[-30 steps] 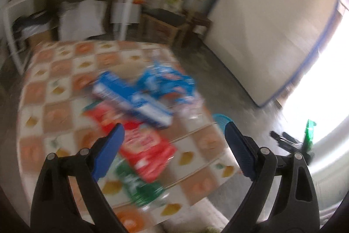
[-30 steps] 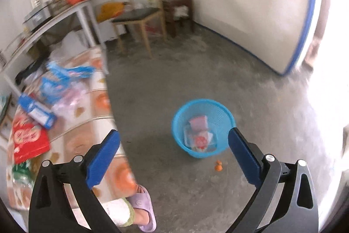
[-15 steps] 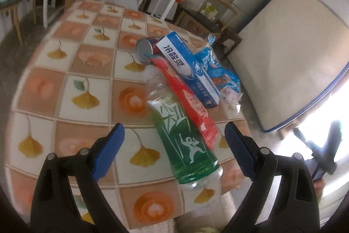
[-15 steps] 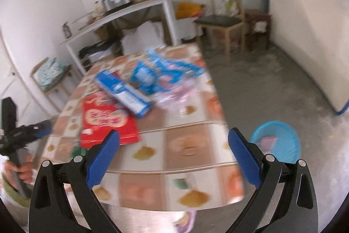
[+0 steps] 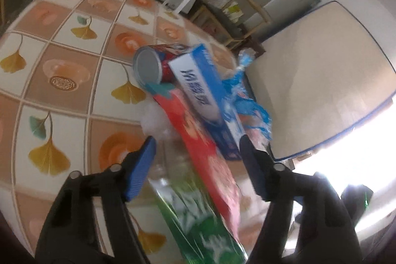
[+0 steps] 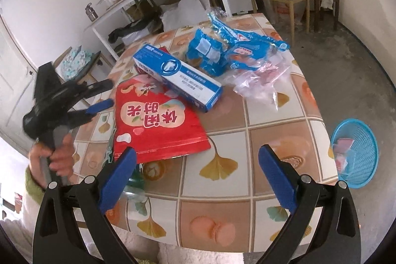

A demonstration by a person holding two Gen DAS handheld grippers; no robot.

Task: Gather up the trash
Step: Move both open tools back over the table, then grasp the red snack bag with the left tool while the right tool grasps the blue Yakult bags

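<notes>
Blue plastic mesh basket (image 6: 356, 152) on the floor holds few scraps, while a red snack pouch (image 6: 153, 120), blue toothpaste carton (image 6: 178, 78) and green-labelled bottle (image 5: 198, 214) remain on the worktop (image 6: 247, 189); left tool (image 5: 198, 147) closing around the bottle, right tool (image 6: 198, 170) open, empty

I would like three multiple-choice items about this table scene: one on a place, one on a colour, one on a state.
1. Where does the toothpaste box lie?
A. partly on the red snack bag
B. in the basket
C. on the floor

2. What colour is the basket on the floor?
A. green
B. blue
C. white

3. How are the fingers of the right gripper?
A. shut on the box
B. shut on the bag
C. open, holding nothing

Answers: 1 A, one end of the box overlaps the bag; 2 B, its mesh wall is blue; 3 C, the two fingers stand wide apart above bare tablecloth.
</notes>
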